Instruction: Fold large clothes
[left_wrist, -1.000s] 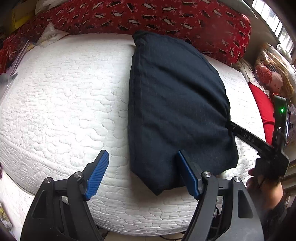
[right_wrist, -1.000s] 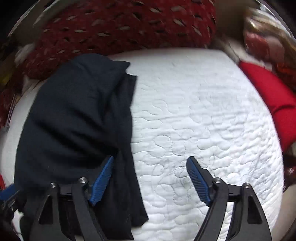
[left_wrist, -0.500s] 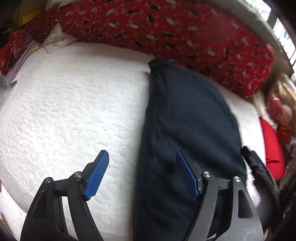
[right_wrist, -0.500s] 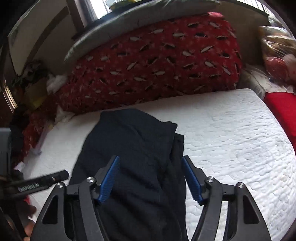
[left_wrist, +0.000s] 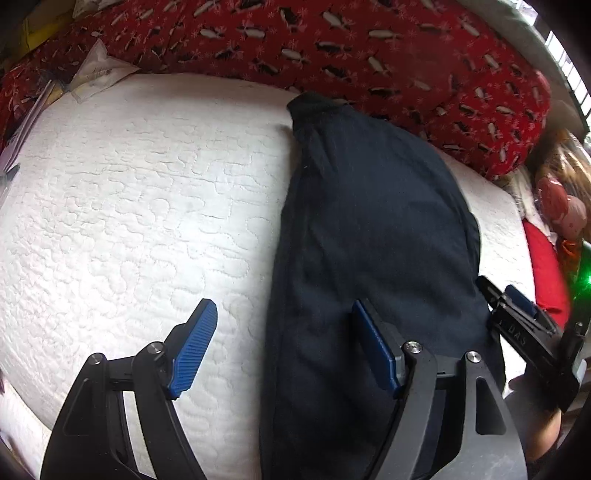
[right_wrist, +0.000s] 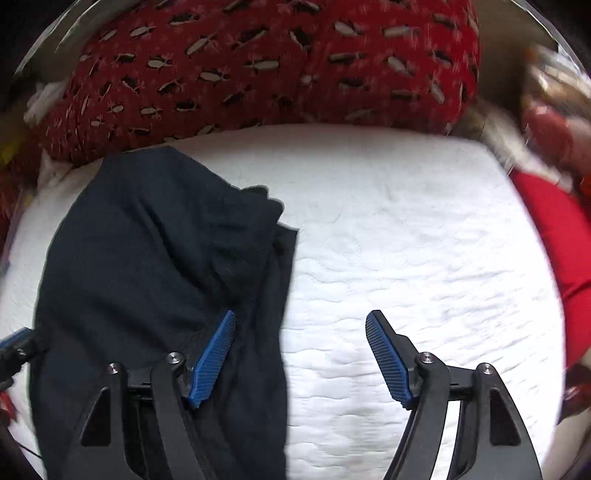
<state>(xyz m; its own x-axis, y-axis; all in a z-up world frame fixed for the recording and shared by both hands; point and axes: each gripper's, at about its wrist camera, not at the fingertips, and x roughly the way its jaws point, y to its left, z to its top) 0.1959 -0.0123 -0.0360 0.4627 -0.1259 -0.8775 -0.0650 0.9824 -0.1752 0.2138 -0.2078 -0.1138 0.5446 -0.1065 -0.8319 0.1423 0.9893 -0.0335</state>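
Two grippers' fingers (left_wrist: 194, 347) spread, empty, right's (right_wrist: 212, 363) just widening, folded dark garment (left_wrist: 369, 229), white mattress (left_wrist: 129, 203), red pillow (left_wrist: 332, 44) behind

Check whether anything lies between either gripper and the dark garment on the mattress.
Nothing visible does. The left gripper straddles the garment's left edge, the right gripper its right edge, both open. Only bare white mattress lies beside the cloth.

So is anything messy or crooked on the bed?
A little. The dark garment is folded into a long strip on the white mattress, but in the right wrist view its right edge is uneven, with an under layer sticking out past the top one. Nothing looks spilled or torn.
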